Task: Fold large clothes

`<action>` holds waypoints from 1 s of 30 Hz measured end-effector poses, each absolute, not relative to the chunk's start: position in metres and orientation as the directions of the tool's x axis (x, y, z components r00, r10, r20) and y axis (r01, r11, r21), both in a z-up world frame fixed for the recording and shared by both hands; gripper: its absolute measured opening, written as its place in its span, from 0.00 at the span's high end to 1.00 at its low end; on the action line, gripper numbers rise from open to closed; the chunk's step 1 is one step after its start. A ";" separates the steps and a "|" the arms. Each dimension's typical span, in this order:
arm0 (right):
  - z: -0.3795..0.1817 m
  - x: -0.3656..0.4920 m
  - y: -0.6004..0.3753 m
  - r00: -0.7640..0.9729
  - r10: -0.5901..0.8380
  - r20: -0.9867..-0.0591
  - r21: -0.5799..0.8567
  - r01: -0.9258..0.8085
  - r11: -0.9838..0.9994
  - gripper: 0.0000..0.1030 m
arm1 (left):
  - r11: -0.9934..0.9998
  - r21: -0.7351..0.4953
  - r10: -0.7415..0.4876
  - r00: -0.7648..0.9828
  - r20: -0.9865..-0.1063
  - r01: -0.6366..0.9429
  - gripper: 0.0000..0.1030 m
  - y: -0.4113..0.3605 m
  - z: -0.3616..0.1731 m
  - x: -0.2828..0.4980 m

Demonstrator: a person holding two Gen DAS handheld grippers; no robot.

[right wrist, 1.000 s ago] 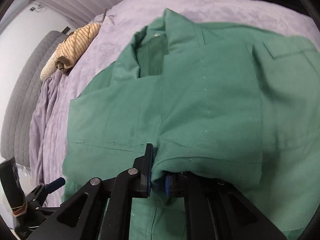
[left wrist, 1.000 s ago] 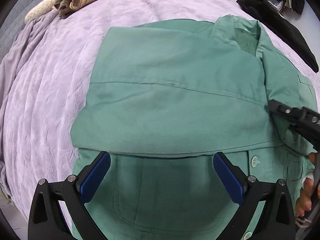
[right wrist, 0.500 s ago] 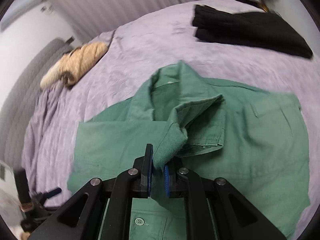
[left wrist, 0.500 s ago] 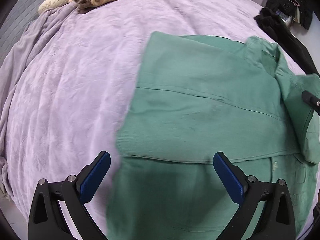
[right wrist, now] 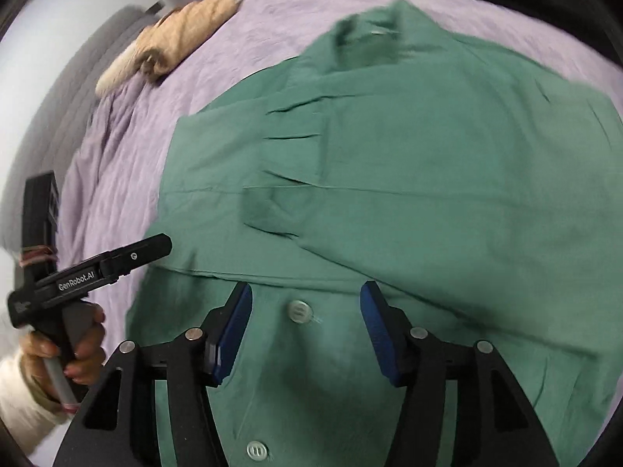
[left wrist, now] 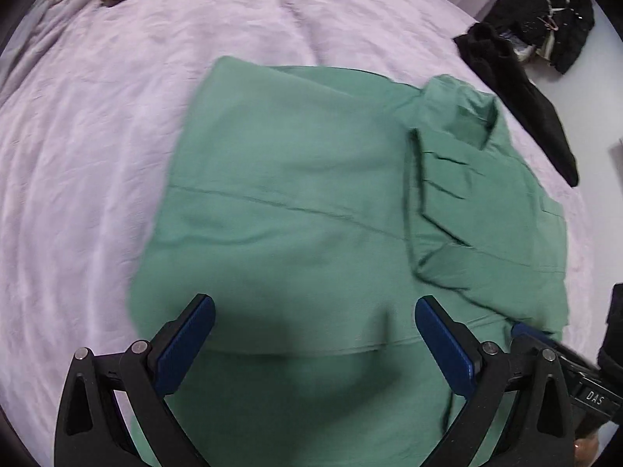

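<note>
A green button-up shirt lies front up on the lilac bedspread, with both sides folded inward. Its cuffed sleeve rests across the chest below the collar. My left gripper hovers open above the lower part of the shirt with nothing between its blue pads. My right gripper hangs over the button placket; its jaws are opening and hold nothing. In the right wrist view, a hand holds the left gripper at the shirt's left edge.
A rolled beige striped garment lies at the far end of the bed near the grey headboard. A black garment stretches along the bed's right edge, and more dark clothes are piled beyond it.
My right gripper has let go of the sleeve cuff, which now lies flat on the shirt, and its jaws have spread. Both grippers have drawn back and risen a little.
</note>
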State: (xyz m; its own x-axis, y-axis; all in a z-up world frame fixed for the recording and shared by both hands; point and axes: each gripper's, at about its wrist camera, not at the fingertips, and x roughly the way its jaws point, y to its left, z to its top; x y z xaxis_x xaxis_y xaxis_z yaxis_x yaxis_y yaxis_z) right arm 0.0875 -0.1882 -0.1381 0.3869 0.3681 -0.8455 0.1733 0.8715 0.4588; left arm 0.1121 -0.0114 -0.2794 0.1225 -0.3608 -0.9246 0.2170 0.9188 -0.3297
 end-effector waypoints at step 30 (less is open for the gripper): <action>-0.197 -0.079 -0.409 0.721 0.157 -0.675 0.737 0.653 0.172 0.98 | 0.912 -0.288 -0.322 0.078 -0.943 0.291 0.98 -0.067 -0.266 0.127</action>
